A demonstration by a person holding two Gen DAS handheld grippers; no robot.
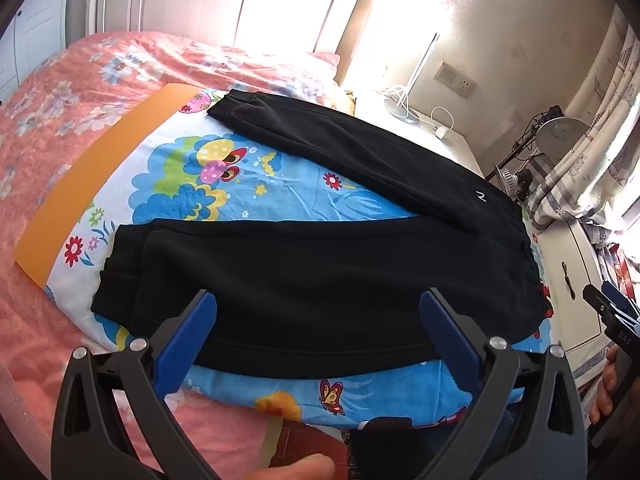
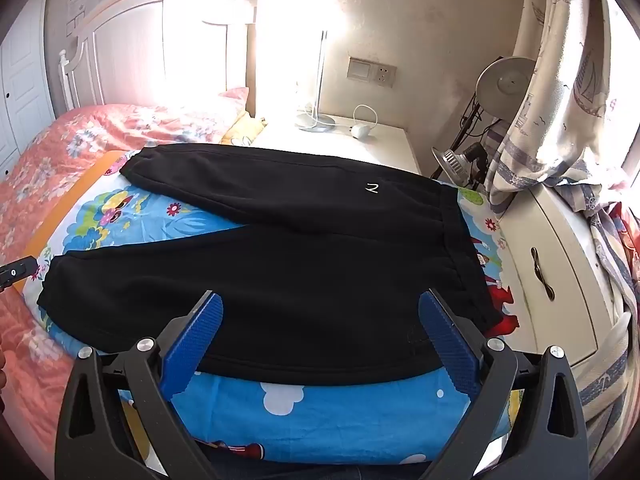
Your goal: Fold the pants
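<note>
Black pants lie spread flat on a bright cartoon-print cloth over a pink floral bed, legs splayed apart in a V, waistband to the right. No fold appears made yet, so the whole job seems left. The left hand-held gripper and right hand-held gripper both hover over the near leg, jaws wide apart, holding nothing.
</note>
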